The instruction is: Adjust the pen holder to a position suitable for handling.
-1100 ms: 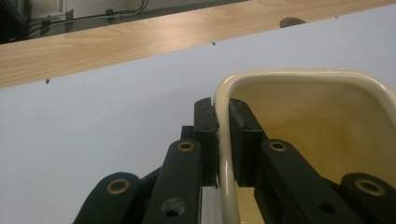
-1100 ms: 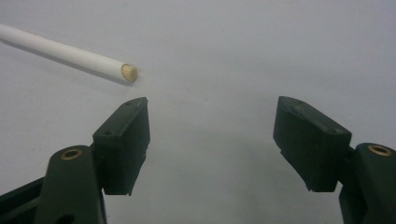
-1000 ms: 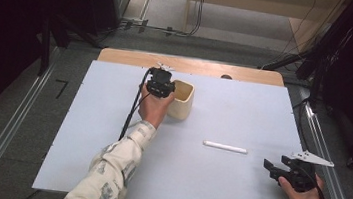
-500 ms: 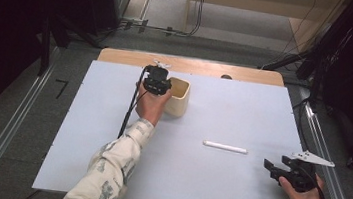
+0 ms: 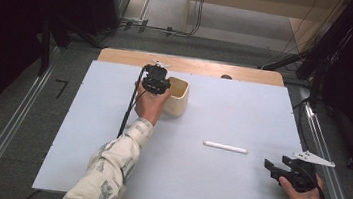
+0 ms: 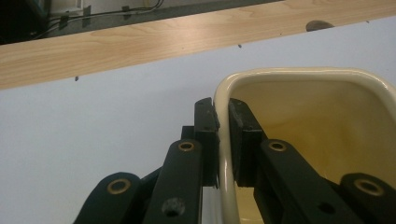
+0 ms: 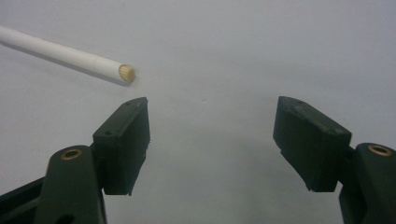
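Cream cup [image 5: 177, 97] now farther back, left claw [image 6: 223, 140] pinching its rim; white stick [image 5: 225, 147] lengthwise left-right; right claw [image 7: 212, 140] wide.

A pale table [image 5: 85, 134] bears a cream cup [image 5: 178, 97] and a white stick [image 5: 225, 147].

A pale blue-white sheet [image 5: 85, 134] is covering most of the table, filling the middle of the high view. A light wooden strip [image 5: 193, 66] is showing along the sheet's upper edge, with a small dark spot [image 5: 226, 77] sitting right of centre on it. Black cables [image 5: 172, 30] are trailing across the grey floor [image 5: 25, 87] at the top. Metal rails [image 5: 4, 135] are running down both sides of the frame.
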The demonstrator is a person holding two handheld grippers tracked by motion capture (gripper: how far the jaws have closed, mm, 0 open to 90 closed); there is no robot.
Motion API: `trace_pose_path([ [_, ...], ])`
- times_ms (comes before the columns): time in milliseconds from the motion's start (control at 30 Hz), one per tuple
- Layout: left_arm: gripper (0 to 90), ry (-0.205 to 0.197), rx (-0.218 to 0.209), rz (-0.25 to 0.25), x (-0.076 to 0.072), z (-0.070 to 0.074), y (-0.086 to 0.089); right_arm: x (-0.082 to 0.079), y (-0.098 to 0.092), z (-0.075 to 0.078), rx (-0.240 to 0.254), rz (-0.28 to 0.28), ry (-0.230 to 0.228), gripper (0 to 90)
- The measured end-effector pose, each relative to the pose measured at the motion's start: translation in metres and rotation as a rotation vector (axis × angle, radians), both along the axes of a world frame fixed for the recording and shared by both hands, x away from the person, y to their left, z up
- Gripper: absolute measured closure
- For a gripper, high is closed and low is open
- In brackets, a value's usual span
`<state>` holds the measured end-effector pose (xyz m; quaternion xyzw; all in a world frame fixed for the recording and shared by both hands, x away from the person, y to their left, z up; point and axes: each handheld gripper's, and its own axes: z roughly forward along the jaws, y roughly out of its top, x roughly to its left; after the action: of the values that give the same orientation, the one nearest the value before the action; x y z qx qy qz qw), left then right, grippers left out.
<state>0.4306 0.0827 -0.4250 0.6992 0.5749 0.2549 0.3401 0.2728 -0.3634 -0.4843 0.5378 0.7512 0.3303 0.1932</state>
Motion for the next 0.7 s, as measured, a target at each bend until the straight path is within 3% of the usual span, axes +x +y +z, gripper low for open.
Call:
trace_pose_path([
  [167, 83.7, 0.003, -0.028, -0.012, 0.000, 0.000, 0.000, 0.000, 0.001, 0.000, 0.000, 0.005, -0.003, 26.0],
  [333, 75.8, 0.012, -0.053, -0.015, 0.000, 0.000, 0.002, 0.000, 0.001, 0.000, 0.000, 0.002, -0.002, 26.0],
  [700, 57.4, -0.047, -0.125, -0.044, -0.016, 0.011, 0.013, 0.000, 0.001, 0.000, -0.003, 0.003, -0.001, 26.0],
])
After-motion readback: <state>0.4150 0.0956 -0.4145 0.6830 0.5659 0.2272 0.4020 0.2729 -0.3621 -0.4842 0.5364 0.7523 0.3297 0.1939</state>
